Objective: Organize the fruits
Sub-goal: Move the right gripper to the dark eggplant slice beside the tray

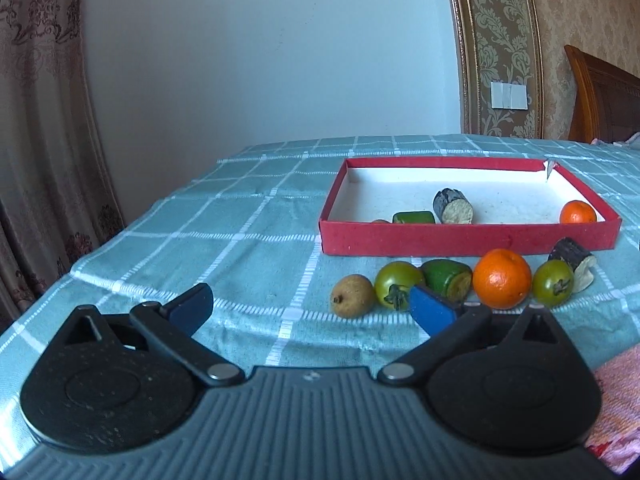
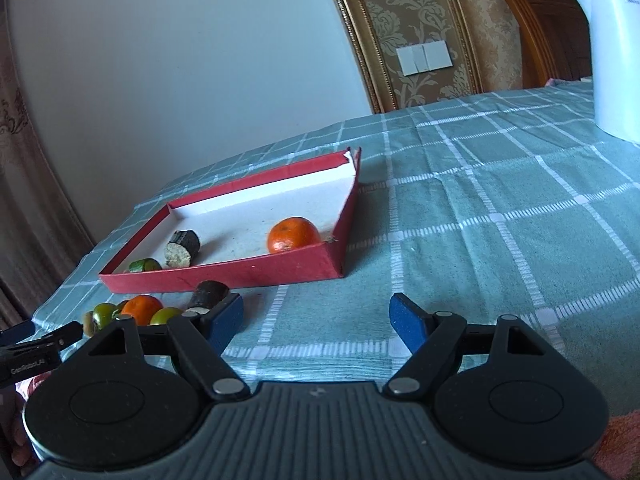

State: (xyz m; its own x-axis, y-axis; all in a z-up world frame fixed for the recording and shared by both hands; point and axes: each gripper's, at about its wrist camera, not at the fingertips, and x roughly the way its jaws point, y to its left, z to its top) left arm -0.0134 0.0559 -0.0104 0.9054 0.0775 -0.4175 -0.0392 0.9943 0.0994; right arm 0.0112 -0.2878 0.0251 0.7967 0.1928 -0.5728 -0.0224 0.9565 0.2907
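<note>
A shallow red box [image 1: 460, 240] [image 2: 240, 270] with a white floor lies on the checked cloth. Inside it are a small orange [image 1: 578, 212] [image 2: 293, 234], a dark cut stub [image 1: 453, 205] [image 2: 183, 249] and a green piece [image 1: 413, 217] [image 2: 144, 265]. In front of the box runs a row of fruit: a brown fruit [image 1: 353, 295], a green tomato [image 1: 397, 285], a cut green piece [image 1: 447, 279], an orange [image 1: 501, 278] [image 2: 142, 308], a second green tomato [image 1: 553, 282] and a dark stub [image 1: 572, 258] [image 2: 208, 294]. My left gripper [image 1: 312, 312] is open, nothing between its pads, just short of the row. My right gripper [image 2: 318, 320] is open over bare cloth.
A white kettle [image 2: 612, 56] stands at the back right of the table. The table's left edge [image 1: 132, 224] drops off towards a curtain. Pink cloth [image 1: 620, 400] lies at the near right. The other gripper's fingers [image 2: 36, 340] show at the far left of the right wrist view.
</note>
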